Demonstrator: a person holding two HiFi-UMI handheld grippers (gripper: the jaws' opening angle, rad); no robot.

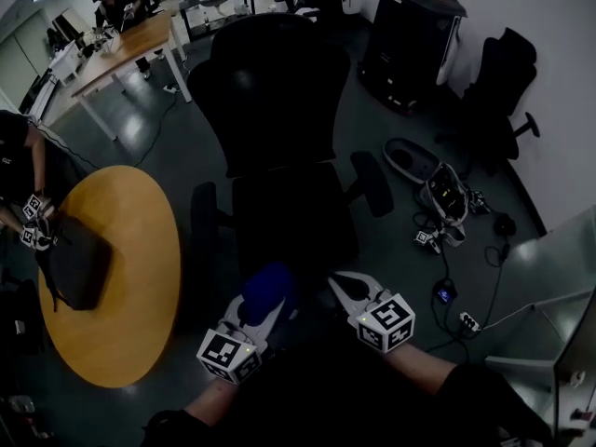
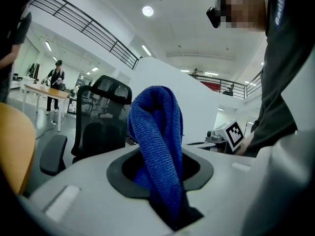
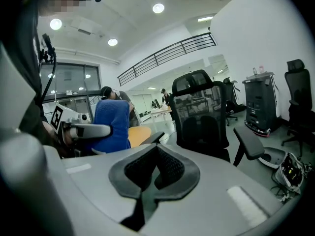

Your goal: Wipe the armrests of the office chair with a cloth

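Gripping a blue cloth (image 1: pixel 267 287) between clenched jaws, the left tool (image 1: pixel 261 313) sits at lower centre of the head view, just below the office chair (image 1: pixel 279 119) seat. Beside it, the right tool (image 1: pixel 346 289) is clamped together, empty. Both armrests (image 1: pixel 203 222) stand apart from the cloth.

Both forearms (image 1: pixel 438 378) in dark sleeves reach forward from the bottom of the head view, side by side. The left grey 2-jaw gripper (image 1: pixel 268 298) points ahead, its jaws clamped on a blue knitted cloth (image 2: pixel 158 132) that stands up between them. The right grey 2-jaw gripper (image 1: pixel 346 290) is just beside it, jaws pressed together with nothing between.
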